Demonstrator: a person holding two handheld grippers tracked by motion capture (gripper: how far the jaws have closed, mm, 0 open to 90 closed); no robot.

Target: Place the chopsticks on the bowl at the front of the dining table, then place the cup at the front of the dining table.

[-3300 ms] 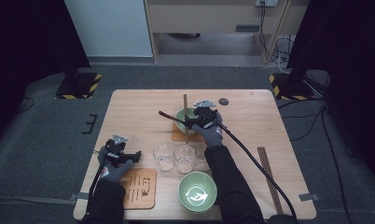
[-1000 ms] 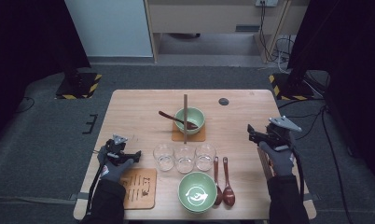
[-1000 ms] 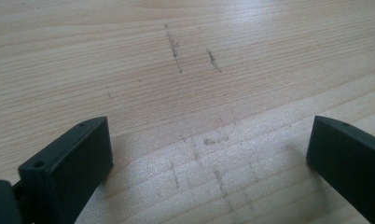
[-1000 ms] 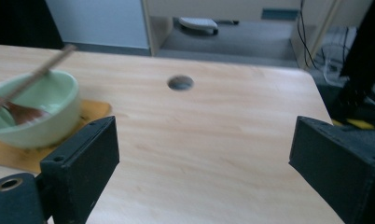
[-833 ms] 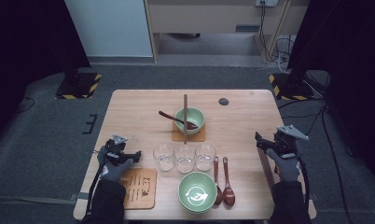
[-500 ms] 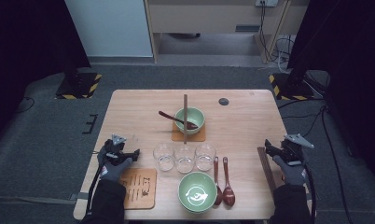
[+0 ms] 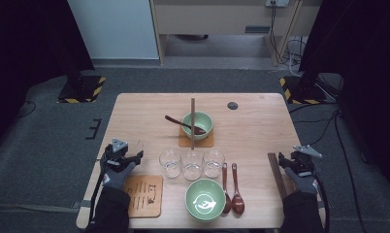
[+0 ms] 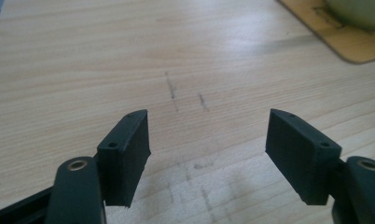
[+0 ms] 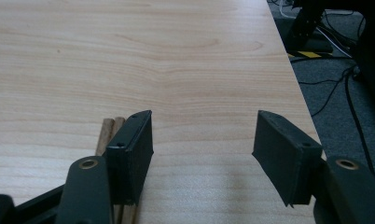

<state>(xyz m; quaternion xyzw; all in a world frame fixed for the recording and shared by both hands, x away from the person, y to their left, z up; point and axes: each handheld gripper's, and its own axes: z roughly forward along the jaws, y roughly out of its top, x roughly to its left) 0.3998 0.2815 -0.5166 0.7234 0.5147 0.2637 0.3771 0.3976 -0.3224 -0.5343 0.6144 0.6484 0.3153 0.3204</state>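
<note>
3 glasses [image 7: 191, 163], 2 green bowls [image 7: 197, 124]

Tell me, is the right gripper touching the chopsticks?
Cannot tell. In the right gripper view the chopsticks run behind the right gripper's open jaw, hiding any contact.

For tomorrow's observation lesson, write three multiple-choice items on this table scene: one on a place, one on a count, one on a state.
1. Where do the chopsticks lie?
A. beside the right tool
B. in the far bowl
C. on the floor

2. How many clear glasses stand in the row?
A. two
B. three
C. five

3. How does the right tool stand?
A. shut on a spoon
C. shut on nothing
B. open, holding nothing

Key: 1 A, they lie along the table's right edge by that tool. 2 B, three stand side by side before the near bowl. 3 B, its jaws gape over bare table.
</note>
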